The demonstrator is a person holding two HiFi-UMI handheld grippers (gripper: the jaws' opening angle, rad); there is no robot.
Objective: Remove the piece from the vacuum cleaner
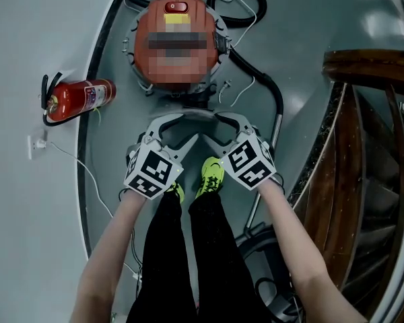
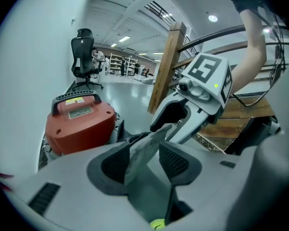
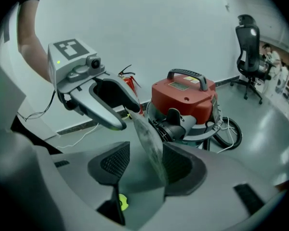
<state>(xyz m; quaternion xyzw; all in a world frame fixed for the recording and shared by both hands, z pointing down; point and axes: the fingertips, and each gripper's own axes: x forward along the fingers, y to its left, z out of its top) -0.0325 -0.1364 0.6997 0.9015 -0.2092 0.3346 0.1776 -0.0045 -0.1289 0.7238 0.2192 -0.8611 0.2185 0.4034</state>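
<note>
Grey floor (image 1: 296, 39); piece (image 2: 147, 146) between open left tool (image 2: 145, 161), right tool (image 3: 145, 163).

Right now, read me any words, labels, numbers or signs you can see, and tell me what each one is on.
No text here can be read.
Yellow label on the vacuum cleaner: too small to read.
Grey plate below it: blurred.
Fire extinguisher label: too small to read.
Marker cubes: black-and-white square patterns, no words.
</note>
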